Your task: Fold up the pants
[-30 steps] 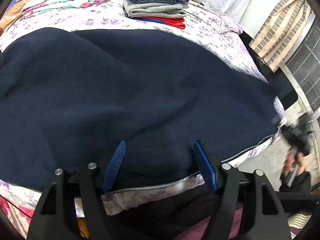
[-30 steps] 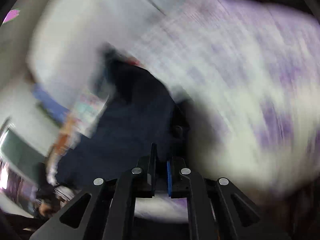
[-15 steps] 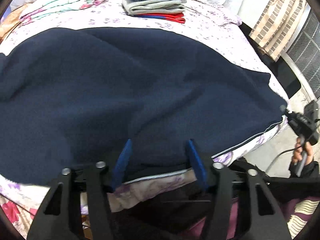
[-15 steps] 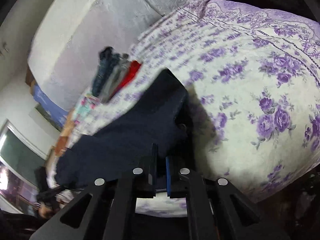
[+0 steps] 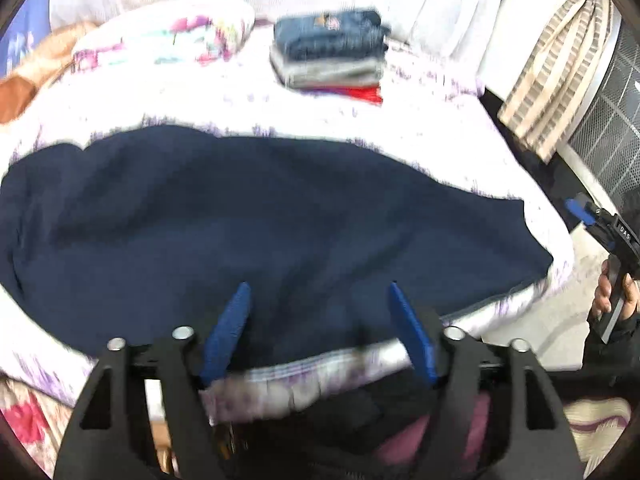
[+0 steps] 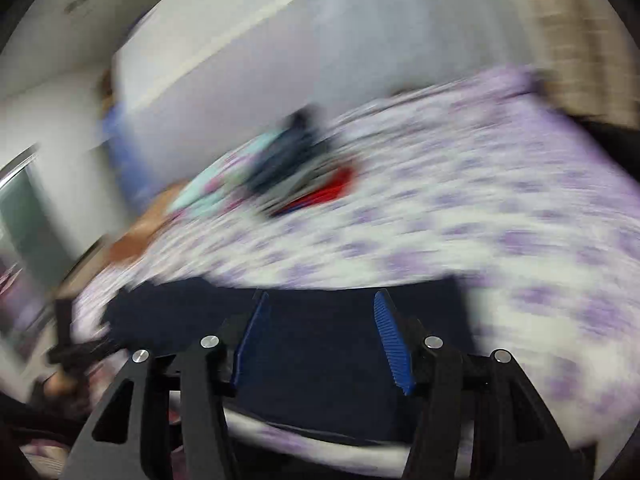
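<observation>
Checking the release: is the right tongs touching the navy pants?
Apart. The left wrist view shows the right tongs in the air beyond the bed's corner, clear of the navy pants; its jaws have just been opening, nothing between them.

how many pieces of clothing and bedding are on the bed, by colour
navy pants spread flat: 1
blue jeans on top of the stack: 1
grey folded piece under them: 1
red folded piece at the bottom: 1
floral folded quilt: 1
total: 5, though the stack is blurred and may hide thin layers
</observation>
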`<state>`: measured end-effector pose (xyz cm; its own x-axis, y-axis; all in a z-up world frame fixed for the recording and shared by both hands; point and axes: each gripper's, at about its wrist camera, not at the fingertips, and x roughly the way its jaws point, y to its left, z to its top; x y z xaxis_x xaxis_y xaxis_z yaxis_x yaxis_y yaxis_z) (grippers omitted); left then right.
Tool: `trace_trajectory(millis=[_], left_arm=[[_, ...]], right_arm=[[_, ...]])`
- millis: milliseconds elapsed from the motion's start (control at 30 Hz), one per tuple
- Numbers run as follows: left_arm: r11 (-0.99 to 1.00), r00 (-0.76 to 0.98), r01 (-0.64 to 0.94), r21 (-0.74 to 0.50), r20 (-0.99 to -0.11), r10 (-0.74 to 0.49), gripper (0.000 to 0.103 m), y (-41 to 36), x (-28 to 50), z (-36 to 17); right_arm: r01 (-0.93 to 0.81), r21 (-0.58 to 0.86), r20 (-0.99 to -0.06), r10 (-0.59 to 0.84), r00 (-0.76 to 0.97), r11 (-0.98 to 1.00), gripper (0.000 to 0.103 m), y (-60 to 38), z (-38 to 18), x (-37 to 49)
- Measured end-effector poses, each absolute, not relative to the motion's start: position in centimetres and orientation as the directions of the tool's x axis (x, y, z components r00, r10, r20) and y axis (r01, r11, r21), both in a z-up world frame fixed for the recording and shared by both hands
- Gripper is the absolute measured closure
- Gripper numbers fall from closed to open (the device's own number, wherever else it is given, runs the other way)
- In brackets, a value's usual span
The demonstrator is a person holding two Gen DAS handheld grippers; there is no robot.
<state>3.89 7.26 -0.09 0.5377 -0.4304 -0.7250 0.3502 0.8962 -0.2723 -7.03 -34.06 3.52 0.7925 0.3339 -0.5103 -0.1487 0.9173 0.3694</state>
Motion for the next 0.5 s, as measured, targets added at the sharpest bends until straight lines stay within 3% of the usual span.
trace_trajectory(millis=[67,133,200,267,500], left_arm=[[0.931,0.516,0.302,-0.205,-0.786,-0.340,0.027,6.6,6.0,-1.8],[0.943,0.435,0.256,-0.215,-0.845,-0.311,0.034,7.2,6.9,-4.8],[0.942,0.453,0.295,-0.161,-0.844,-0.286,0.038,7.3,5.2,-4.7],[0.941,0.432,0.292,-0.173,-0.854,-0.291,0.038,8.0,4.0,-4.5],[0.935,0.409,0.250,-0.253,-0.847,-0.339,0.041,9.1,4.2,-2.3]], right_arm=[[-0.267,0.403,-0.538,0.463,0.705,0.875,0.047,-30.2,3.5,-2.3],[-0.321,0.440,-0.571,0.537,0.621,0.838,0.041,-27.2,3.3,2.1],[-0.358,0.501,-0.589,0.613,0.526,0.788,0.038,-24.7,2.8,6.1],[-0.368,0.558,-0.597,0.668,0.444,0.744,0.027,-22.8,2.1,9.9],[-0.345,0.675,-0.640,0.750,0.166,0.652,0.027,-16.1,-2.7,19.4]])
